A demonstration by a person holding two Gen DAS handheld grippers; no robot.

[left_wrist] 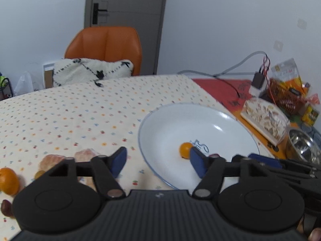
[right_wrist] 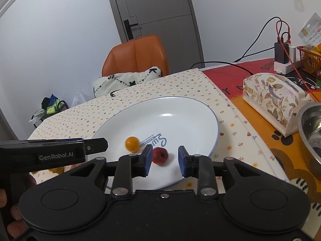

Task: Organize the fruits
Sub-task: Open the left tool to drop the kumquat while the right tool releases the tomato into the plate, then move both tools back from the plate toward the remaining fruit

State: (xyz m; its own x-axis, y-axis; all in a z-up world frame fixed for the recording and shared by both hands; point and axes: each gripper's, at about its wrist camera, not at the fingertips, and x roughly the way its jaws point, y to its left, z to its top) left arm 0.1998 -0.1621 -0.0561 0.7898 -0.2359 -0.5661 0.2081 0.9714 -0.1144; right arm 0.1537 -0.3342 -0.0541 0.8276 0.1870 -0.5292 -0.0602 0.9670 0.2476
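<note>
1. While two fruits already lie in the white round plate with a thin blue rim [right_wrist: 210, 118], a small orange round fruit [right_wrist: 132, 144] and a small dark red fruit [right_wrist: 159, 155], the task looks only partly done.
2. Several fruits are left on the dotted cloth of the worktop [left_wrist: 80, 110]: an orange citrus fruit [left_wrist: 8, 180], pale peeled segments [left_wrist: 52, 160] and a dark brown one [left_wrist: 7, 207].
3. Both jaws stand apart and grip nothing: the left hand-held gripper [left_wrist: 158, 161] is wide, and the right hand-held gripper [right_wrist: 165, 160] brackets the red fruit without pressing it.
4. At the right, a steel bowl [right_wrist: 309, 128] shows contents too unclear to tell.
</note>
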